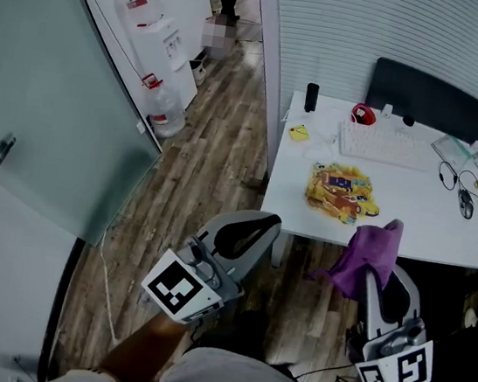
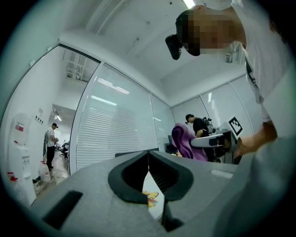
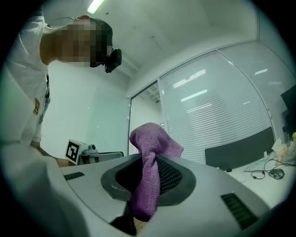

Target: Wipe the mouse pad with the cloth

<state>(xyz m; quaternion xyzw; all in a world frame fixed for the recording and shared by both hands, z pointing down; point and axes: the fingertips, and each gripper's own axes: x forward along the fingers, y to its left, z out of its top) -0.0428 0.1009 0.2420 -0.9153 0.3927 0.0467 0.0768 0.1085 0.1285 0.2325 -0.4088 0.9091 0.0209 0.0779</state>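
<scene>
A yellow mouse pad [image 1: 337, 193] with a cartoon print lies near the front edge of the white desk [image 1: 411, 221]. My right gripper [image 1: 377, 277] is below the desk's front edge, shut on a purple cloth [image 1: 366, 253] that bunches up above its jaws. In the right gripper view the cloth [image 3: 150, 157] hangs pinched between the jaws. My left gripper [image 1: 253, 228] hovers over the floor left of the desk, shut with nothing in it. Through the slit under its jaws a strip of the mouse pad [image 2: 151, 198] shows, with the cloth [image 2: 185, 141] off to the right.
On the desk are a white keyboard [image 1: 386, 146], a red object [image 1: 364, 114], a black cylinder [image 1: 311, 96], a yellow note [image 1: 299, 133] and cables [image 1: 463, 195]. A black chair [image 1: 437, 103] stands behind it. A water dispenser [image 1: 160, 29] and glass door [image 1: 47, 115] are left.
</scene>
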